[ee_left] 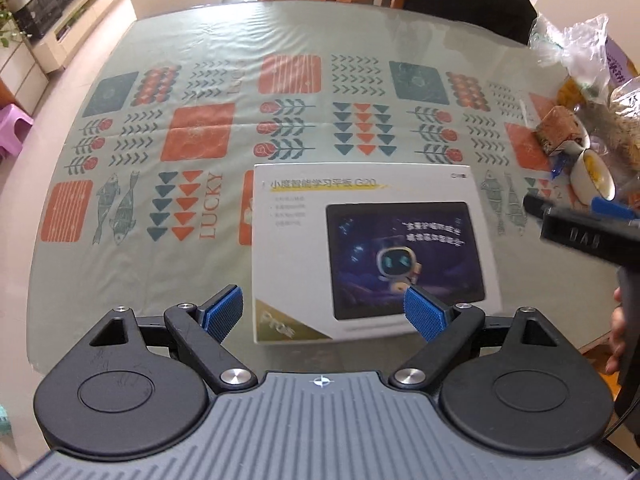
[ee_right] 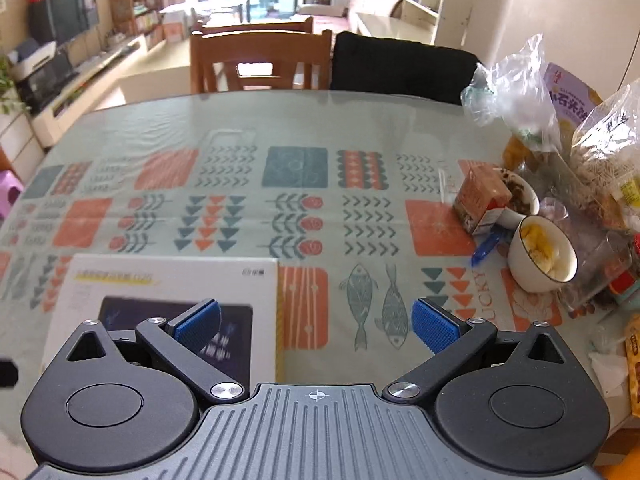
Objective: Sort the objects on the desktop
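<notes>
A flat white tablet box (ee_left: pixel 372 248) printed with a dark screen and a cartoon robot lies near the front edge of the patterned table. My left gripper (ee_left: pixel 324 314) hovers over its near edge, open, with the blue pads apart and nothing between them. In the right wrist view the same box (ee_right: pixel 168 300) sits at the lower left. My right gripper (ee_right: pixel 316 326) is open over the fish pattern to the right of the box, holding nothing. The right gripper's black body (ee_left: pixel 588 236) shows at the right edge of the left wrist view.
Clutter fills the table's right side: a white bowl with yellow food (ee_right: pixel 542 256), a second bowl (ee_right: pixel 520 196), a small brown carton (ee_right: pixel 482 202), a blue pen (ee_right: pixel 486 246), plastic bags (ee_right: pixel 516 92) and snack packs (ee_right: pixel 634 364). Wooden chairs (ee_right: pixel 260 62) stand beyond the far edge.
</notes>
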`<state>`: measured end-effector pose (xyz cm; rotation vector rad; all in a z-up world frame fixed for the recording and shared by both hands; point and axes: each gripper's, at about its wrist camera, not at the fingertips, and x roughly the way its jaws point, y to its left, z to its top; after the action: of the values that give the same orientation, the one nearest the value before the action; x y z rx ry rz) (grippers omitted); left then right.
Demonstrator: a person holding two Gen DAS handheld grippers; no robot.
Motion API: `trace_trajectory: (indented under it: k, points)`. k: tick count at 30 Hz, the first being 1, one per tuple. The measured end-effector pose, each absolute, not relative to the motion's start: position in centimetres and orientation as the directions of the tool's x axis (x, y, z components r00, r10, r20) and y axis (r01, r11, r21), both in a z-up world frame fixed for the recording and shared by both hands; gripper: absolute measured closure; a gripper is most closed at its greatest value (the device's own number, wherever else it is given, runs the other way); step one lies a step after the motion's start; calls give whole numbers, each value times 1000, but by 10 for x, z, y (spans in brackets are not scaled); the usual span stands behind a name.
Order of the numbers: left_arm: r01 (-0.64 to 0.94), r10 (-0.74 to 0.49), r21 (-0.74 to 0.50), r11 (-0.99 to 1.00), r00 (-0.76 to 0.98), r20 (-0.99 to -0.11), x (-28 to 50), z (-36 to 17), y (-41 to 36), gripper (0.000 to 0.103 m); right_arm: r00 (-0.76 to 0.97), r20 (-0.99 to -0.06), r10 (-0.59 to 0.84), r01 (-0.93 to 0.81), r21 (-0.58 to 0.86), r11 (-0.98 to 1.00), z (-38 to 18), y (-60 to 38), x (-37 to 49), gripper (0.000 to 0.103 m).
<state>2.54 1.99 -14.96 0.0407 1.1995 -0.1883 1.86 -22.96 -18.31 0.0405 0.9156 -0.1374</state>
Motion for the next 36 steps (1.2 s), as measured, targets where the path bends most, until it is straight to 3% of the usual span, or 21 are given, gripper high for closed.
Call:
trace_trajectory:
  k: [3,11,16,23,31,36]
  points:
    - [127,-100,-58,990,347,-933,16,-143,15,0,637,-768,-64,123,19,992,-172,-236,2,0]
    - [82,-82,-54,995,385,-919,-9,-126,5,0,801,-598,-14,92,99,991,-136,-247,-32,0]
    - [120,-90,-40,992,438,-894,-21,-113,-7,0,743,-666,57,101,197,975,-138,-261,-26,0]
    - [120,24,88,989,457,-889,-28,-111,-25,0,701,-705,108,105,252,962,-147,-263,-20,0]
    - [91,-12,31,995,437,-899,-26,-110,-22,0,700,-714,15,0,21,1000,-140,-238,-27,0]
    - [91,-26,15,996,432,-902,-25,-109,-26,0,688,-724,47,-5,60,998,-132,-242,-31,0]
